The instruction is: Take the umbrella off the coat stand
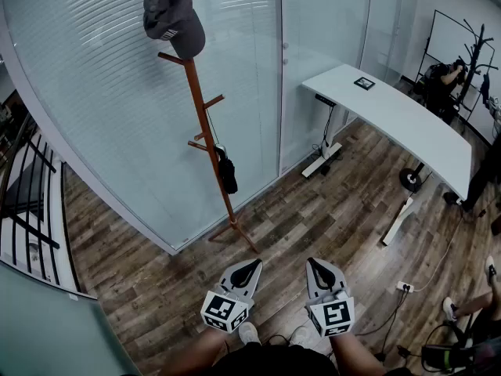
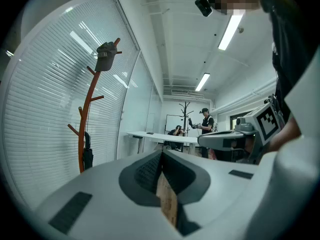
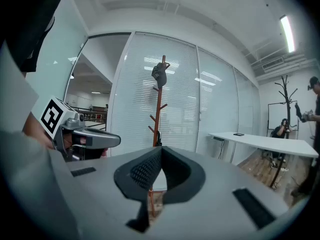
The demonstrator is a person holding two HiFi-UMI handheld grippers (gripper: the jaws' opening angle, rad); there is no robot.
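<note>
In the head view, the left tongs [image 1: 252,264] and right tongs [image 1: 316,263] were held side by side, both closed on nothing. The umbrella [image 1: 227,175] hung on the coat stand [image 1: 205,108], well ahead of them and slightly left. The task had not begun: the approach, grip and lift were all left.

In the left gripper view, the jaws met, with the umbrella [image 2: 88,157] far ahead-left.

In the right gripper view, the jaws were together and the stand stood straight beyond them. The print on the cap [image 3: 160,74] was probably a logo, but unreadable.
</note>
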